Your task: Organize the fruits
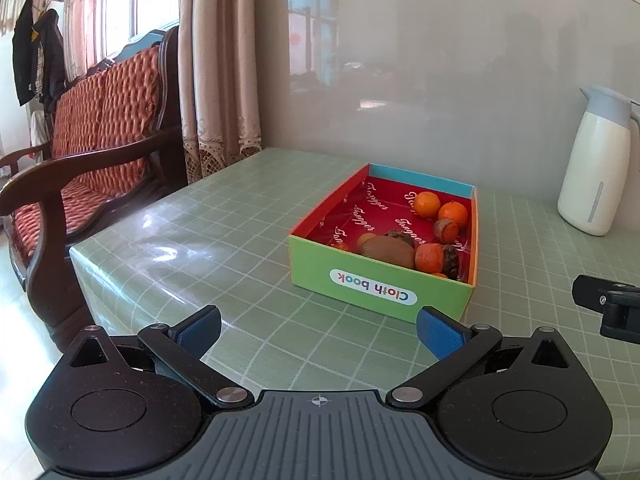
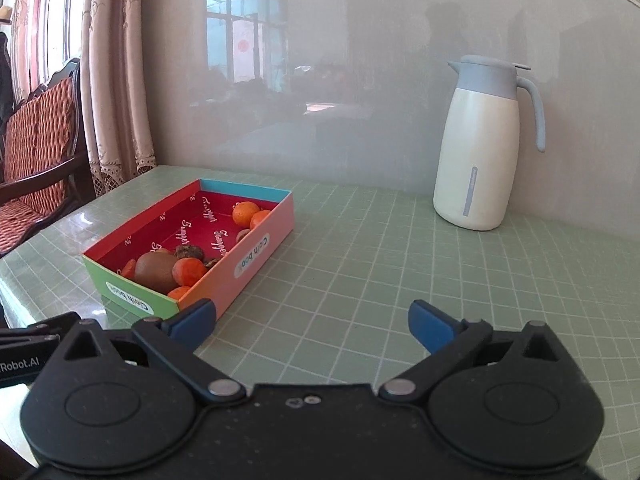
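in the box (image 1: 372, 286) on the green table (image 1: 200, 232): all the fruit in sight. two round oranges (image 1: 426, 204) at the far right end. a brown kiwi (image 1: 390, 252) at the near end, with more small orange fruit (image 1: 429, 258) and some dark wrinkly bits (image 1: 450, 260) beside it. far left part of the red floor bare. no fruit anywhere on the table outside the box.

fits two stories: fruit all gathered in and the job near its end, or fruit waiting to be taken out and sorted. cannot tell which from here.

just in front of the box, near side: left gripper (image 1: 318, 330), blue fingers (image 1: 436, 334) spread wide, holding nothing. to the right: right gripper (image 2: 312, 320), also wide open and bare, left finger close by the box's near corner.

far right by the wall: a white jug (image 2: 476, 152), well apart from the box. left of the table: a red padded bench (image 1: 100, 120).

no call for a grab yet; both pairs of tongs free for either.
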`<state>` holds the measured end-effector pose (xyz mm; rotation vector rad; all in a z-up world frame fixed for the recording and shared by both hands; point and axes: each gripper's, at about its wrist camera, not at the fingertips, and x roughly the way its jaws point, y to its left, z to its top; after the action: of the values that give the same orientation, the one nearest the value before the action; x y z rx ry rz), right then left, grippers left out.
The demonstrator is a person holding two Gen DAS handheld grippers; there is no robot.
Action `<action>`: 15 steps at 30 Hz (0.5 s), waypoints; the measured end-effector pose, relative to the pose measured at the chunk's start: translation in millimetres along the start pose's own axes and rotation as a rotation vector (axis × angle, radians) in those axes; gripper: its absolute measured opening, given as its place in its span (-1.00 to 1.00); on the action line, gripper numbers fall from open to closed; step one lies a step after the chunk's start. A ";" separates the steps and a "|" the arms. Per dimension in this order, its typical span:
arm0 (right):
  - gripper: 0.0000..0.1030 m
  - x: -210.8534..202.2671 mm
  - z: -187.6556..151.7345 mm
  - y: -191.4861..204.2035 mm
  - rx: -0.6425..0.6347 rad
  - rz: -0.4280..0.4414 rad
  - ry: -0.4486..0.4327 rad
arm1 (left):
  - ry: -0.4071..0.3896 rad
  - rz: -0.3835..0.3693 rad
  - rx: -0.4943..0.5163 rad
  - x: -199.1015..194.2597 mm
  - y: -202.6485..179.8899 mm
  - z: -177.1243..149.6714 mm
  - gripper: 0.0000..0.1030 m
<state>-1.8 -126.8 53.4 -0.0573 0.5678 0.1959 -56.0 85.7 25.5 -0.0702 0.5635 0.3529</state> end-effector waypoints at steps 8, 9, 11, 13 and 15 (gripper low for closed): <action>0.99 11.5 -10.8 3.6 -0.008 -0.021 0.043 | 0.015 -0.009 -0.013 2.1 2.5 0.2 1.00; 1.00 13.3 -12.8 4.0 -0.012 -0.025 0.049 | 0.014 -0.010 -0.010 1.6 2.1 0.1 1.00; 0.99 16.8 -16.9 4.3 -0.017 -0.026 0.061 | 0.016 -0.011 -0.005 1.5 0.1 0.5 1.00; 0.99 19.8 -20.2 3.5 -0.017 -0.027 0.071 | 0.020 -0.013 -0.001 1.5 -1.3 1.5 1.00; 1.00 21.7 -22.6 2.6 -0.011 -0.022 0.079 | 0.023 -0.013 0.001 1.2 -1.6 1.9 1.00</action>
<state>3.7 -123.1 22.7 -0.0825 0.6445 0.1763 -53.5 84.8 26.5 -0.0766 0.5856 0.3393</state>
